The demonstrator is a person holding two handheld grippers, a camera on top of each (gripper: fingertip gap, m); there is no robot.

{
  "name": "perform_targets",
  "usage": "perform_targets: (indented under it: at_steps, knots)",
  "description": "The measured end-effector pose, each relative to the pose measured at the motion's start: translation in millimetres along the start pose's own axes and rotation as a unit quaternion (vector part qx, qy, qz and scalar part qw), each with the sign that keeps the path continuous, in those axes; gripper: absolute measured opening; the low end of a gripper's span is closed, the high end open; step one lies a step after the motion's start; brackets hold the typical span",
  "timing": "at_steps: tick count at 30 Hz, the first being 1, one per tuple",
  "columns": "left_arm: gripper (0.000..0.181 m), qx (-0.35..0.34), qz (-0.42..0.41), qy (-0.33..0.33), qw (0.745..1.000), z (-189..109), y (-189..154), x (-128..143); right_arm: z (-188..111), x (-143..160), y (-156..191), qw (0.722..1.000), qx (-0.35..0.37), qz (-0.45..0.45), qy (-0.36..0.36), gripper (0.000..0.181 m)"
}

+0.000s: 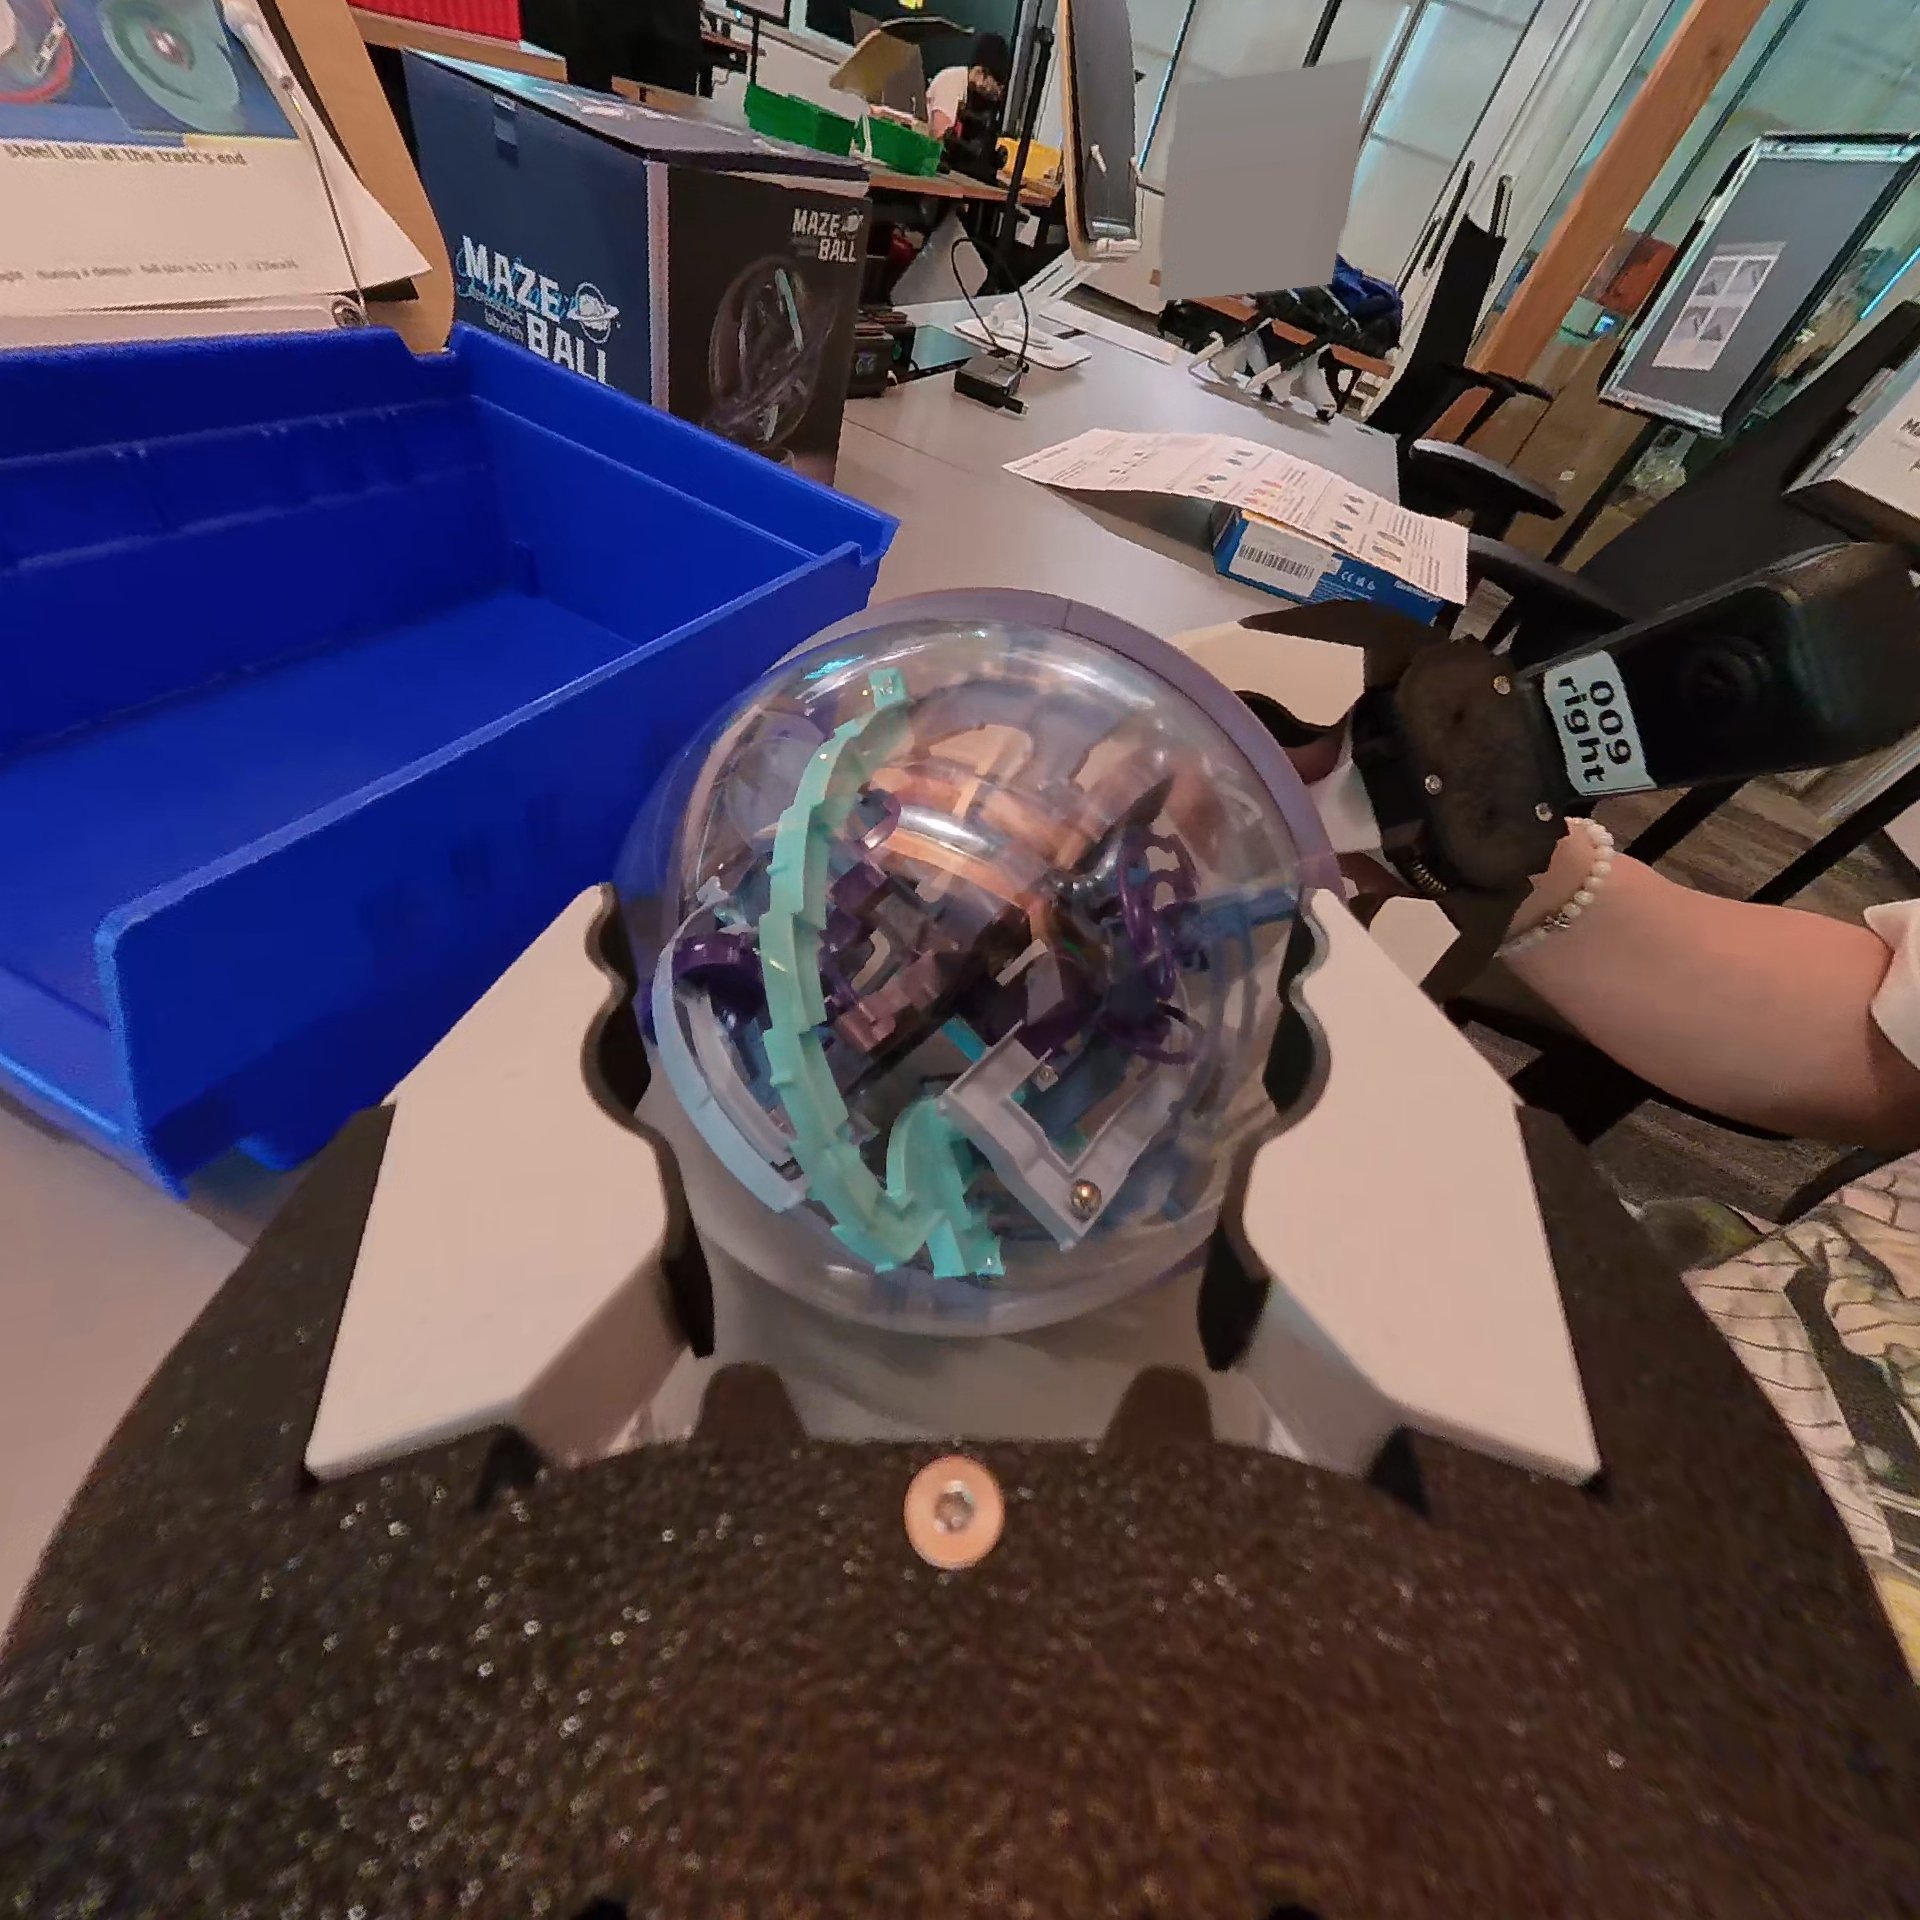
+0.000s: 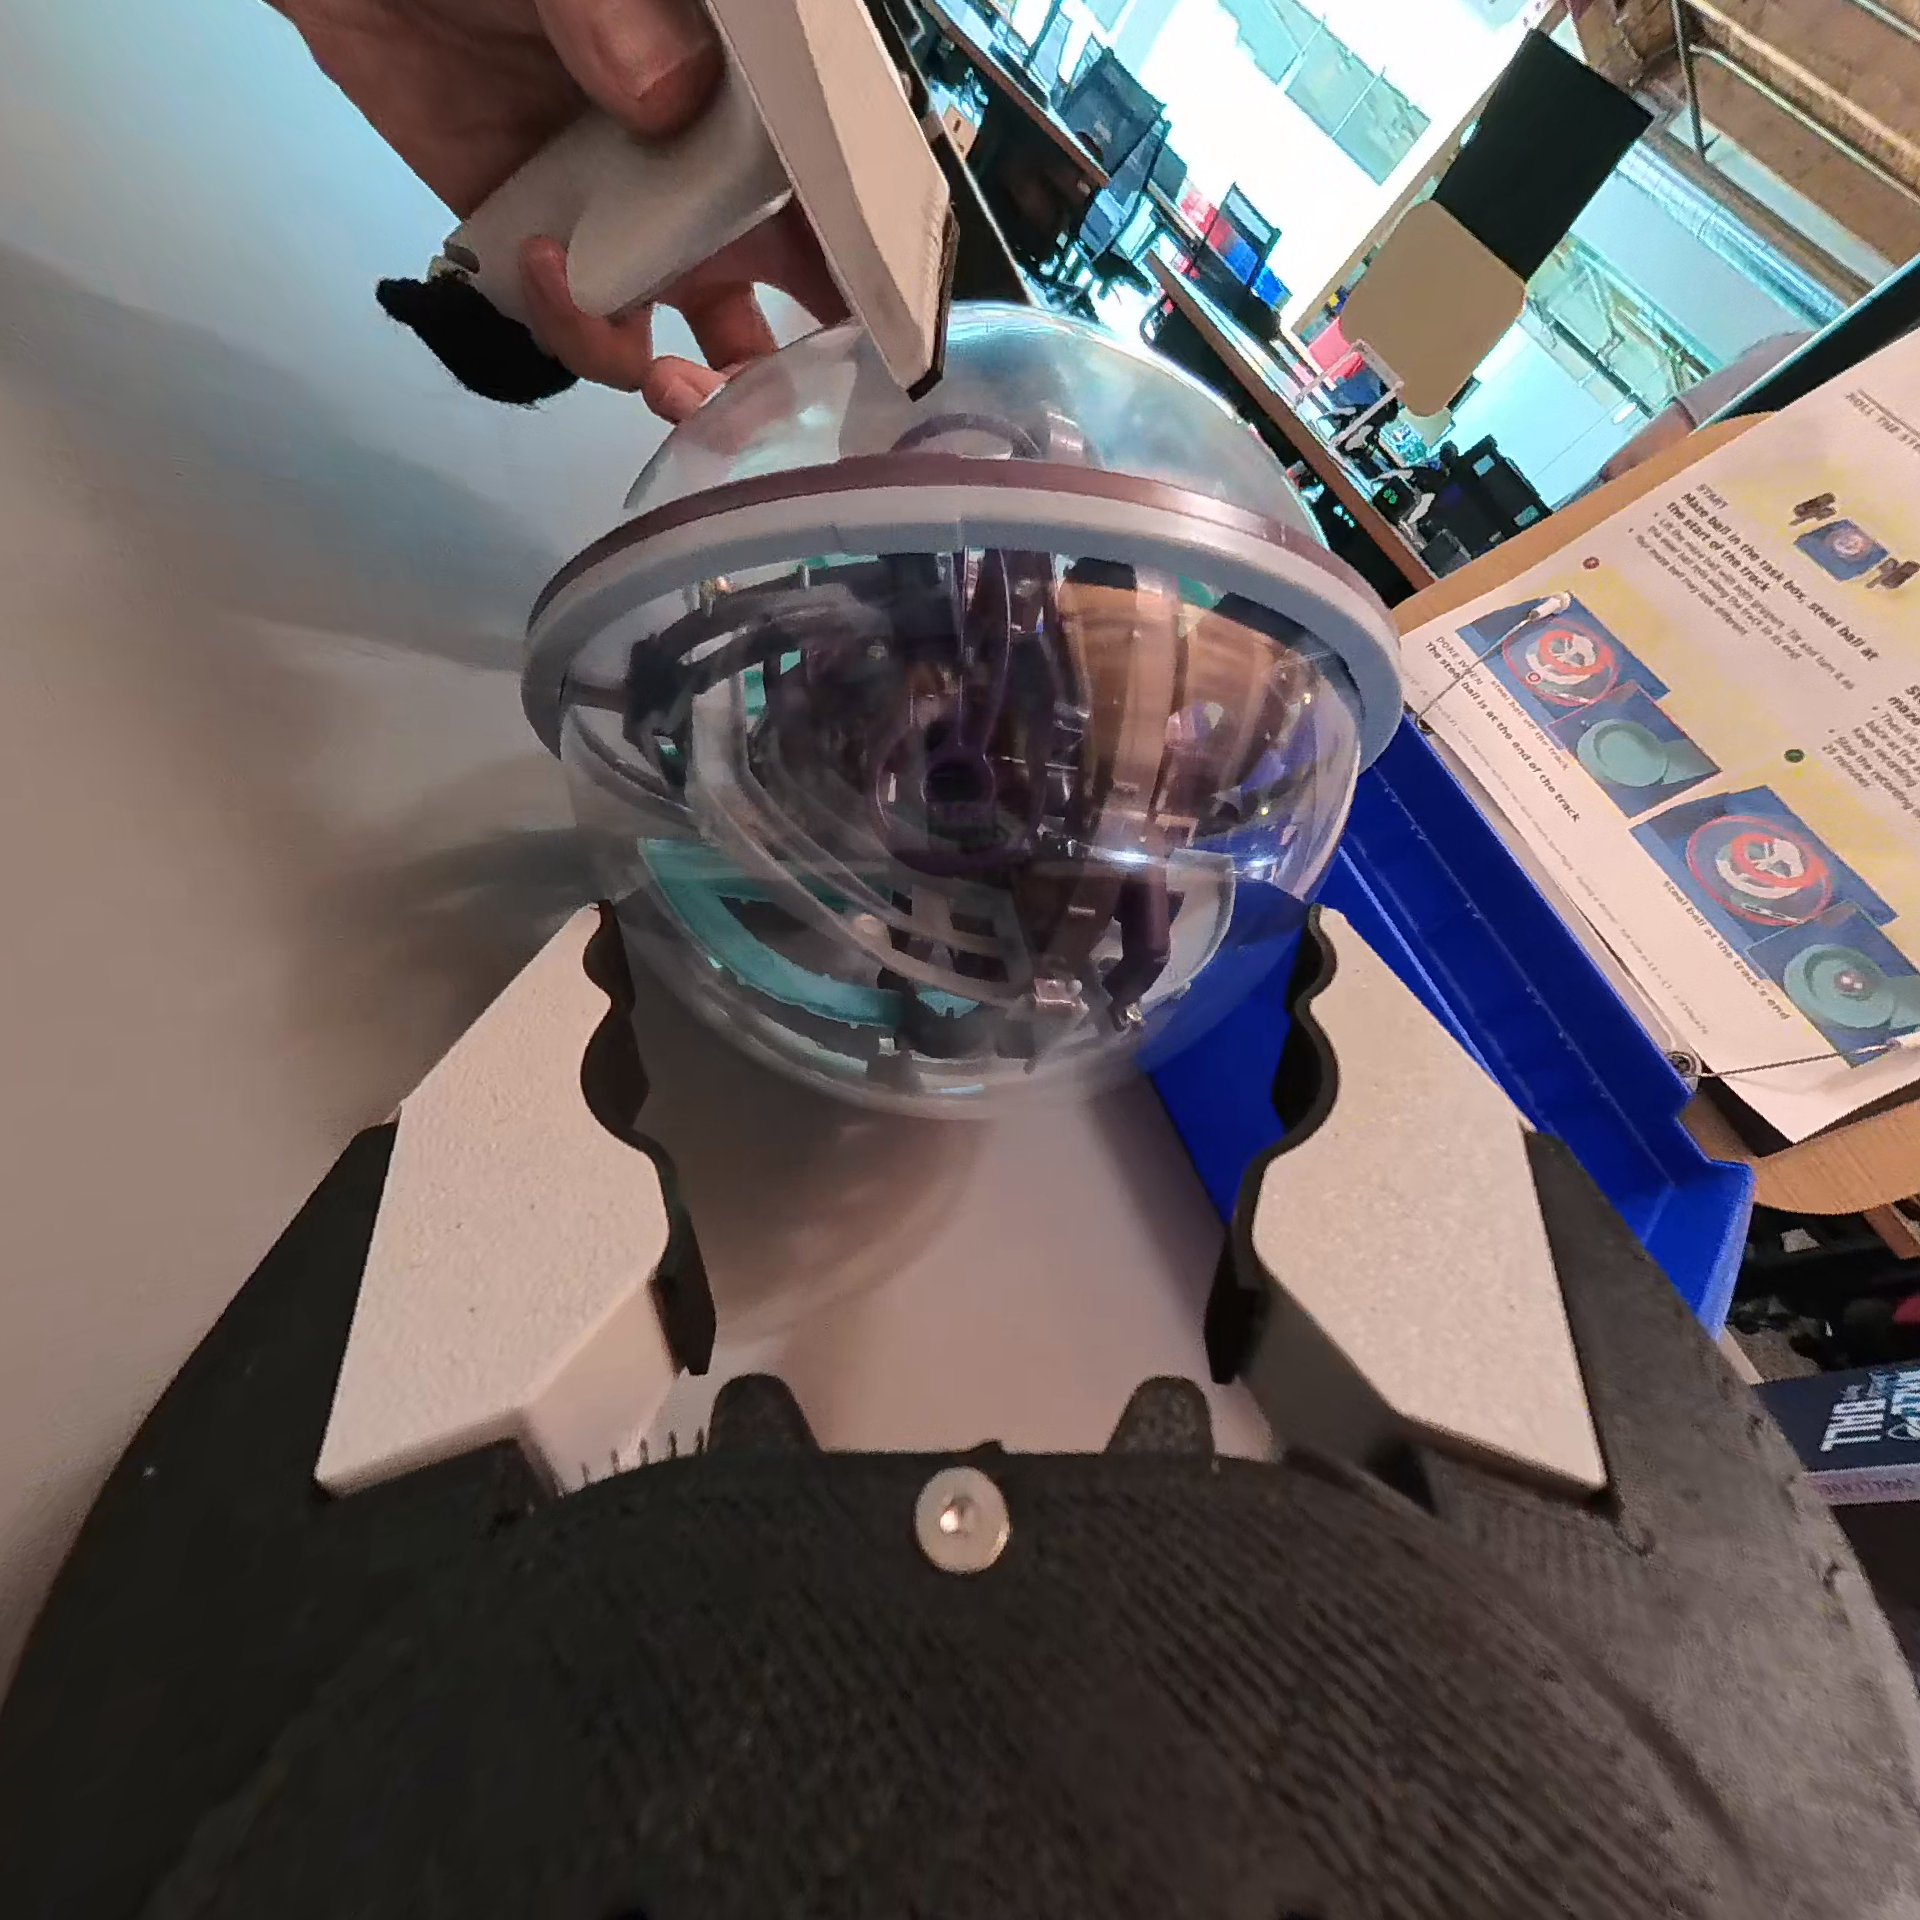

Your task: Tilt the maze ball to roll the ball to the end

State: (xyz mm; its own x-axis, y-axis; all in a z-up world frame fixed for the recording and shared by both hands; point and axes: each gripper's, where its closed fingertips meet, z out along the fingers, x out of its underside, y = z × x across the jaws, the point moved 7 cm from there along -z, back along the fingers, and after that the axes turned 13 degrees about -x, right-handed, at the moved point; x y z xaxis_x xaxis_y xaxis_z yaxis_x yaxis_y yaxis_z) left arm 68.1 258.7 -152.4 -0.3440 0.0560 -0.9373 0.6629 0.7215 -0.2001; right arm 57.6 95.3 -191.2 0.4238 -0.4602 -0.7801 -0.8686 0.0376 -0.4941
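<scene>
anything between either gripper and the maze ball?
Nothing visible. The maze ball already sits between the left gripper's fingers, and the right gripper meets it from the other side. The blue bin is off to the side.

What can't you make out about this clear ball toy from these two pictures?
- Track's end: neither view shows it; the maze ball is a tangle of overlapping tracks.
- Steel ball: tiny in the left wrist view; in the right wrist view glare and dark parts hide it.
- Contact of the left gripper and right gripper with the shell: the curved shell hides it in both views.
- Blue bin: cut by the left wrist view's edge.
</scene>
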Motion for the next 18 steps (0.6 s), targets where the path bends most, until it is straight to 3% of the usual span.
perform_targets:
  at_steps: [12, 18]
  knots:
    - [0.12, 0.055, 0.023, 0.017, 0.998, 0.0, 6.3, -1.9, -10.9, -5.4, 4.2, 0.999, -0.028, 0.011, -0.026, 0.116]
    - [0.12, 0.071, 0.03, 0.033, 0.996, 3.0, 8.4, -4.7, -24.5, -13.3, -21.1, 0.997, -0.055, 0.02, -0.046, 0.117]
